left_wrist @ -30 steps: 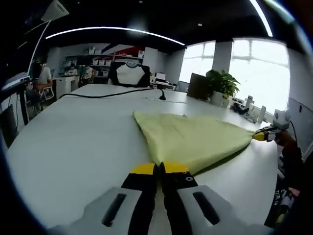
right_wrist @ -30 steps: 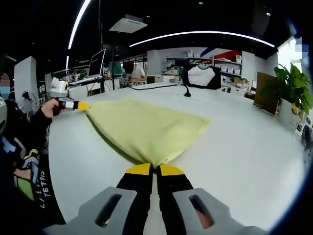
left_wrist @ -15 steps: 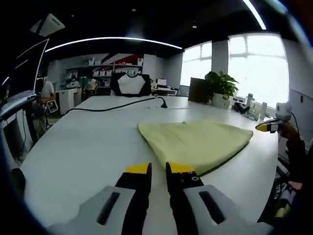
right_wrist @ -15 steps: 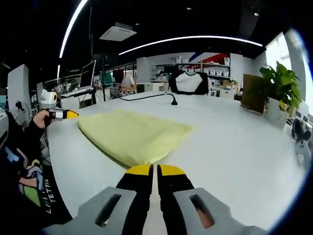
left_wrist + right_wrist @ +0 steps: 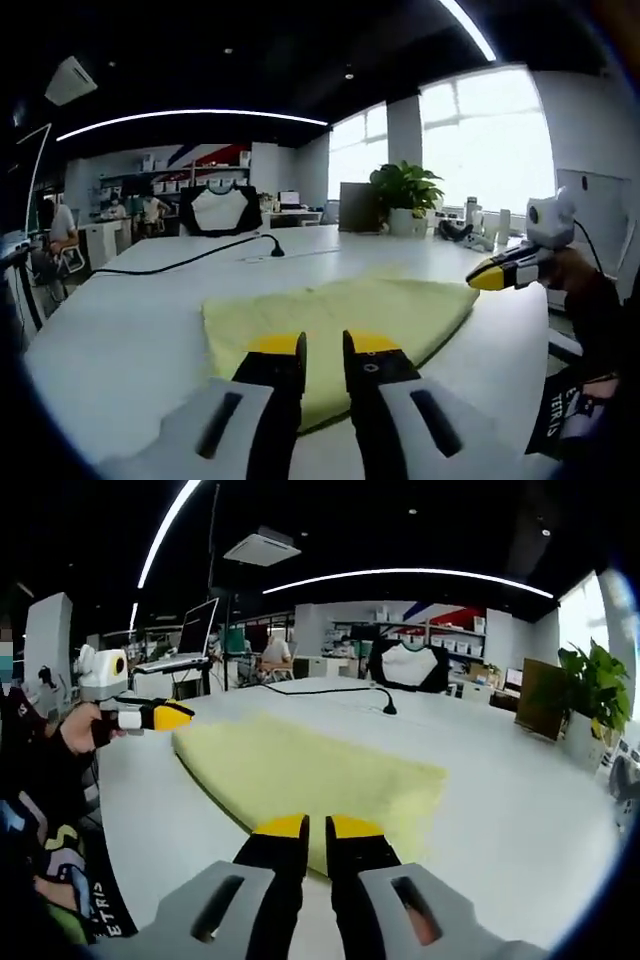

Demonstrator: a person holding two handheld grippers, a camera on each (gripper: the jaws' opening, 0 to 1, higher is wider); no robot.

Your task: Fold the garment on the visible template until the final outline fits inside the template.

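Your left gripper [image 5: 323,345] sits at the bottom centre of its view, jaws parted and holding nothing. Your right gripper [image 5: 317,827] is likewise released, its gap narrower. Both hover above the near edge of the folded yellow garment [image 5: 340,318], lying flat mid-frame on the white table [image 5: 120,320]. I see no template outline, so you risk stopping with the fold overhanging it. The left view shows a potted plant [image 5: 405,190] upper centre; the right view shows a laptop [image 5: 192,635] upper left.
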